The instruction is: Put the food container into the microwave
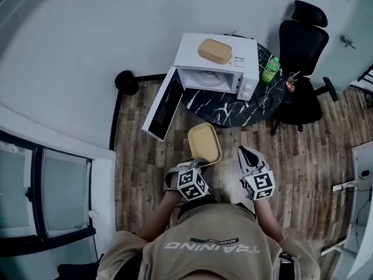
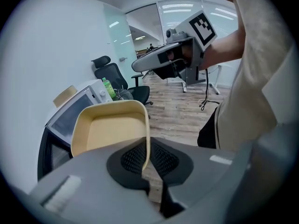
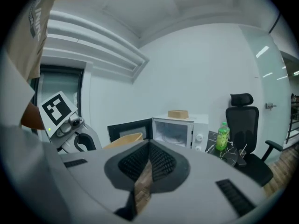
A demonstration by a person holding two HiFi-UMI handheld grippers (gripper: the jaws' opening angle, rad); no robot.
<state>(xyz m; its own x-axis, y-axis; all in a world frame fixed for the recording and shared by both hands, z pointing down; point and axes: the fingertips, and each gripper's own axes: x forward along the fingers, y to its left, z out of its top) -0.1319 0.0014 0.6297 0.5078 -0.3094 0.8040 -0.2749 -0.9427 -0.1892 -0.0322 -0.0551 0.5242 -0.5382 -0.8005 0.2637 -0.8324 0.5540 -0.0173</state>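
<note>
One thin side wall of the food container (image 2: 110, 132) is all I hold. My left gripper (image 2: 147, 164) has its jaws pinched on that rim, and the container juts ahead in the air, short of the open microwave (image 1: 214, 66) on the bench (image 1: 233, 111). It looks light, empty and slightly bendy, so it may tip. My right gripper (image 3: 148, 162) has its jaws closed on nothing.
</note>
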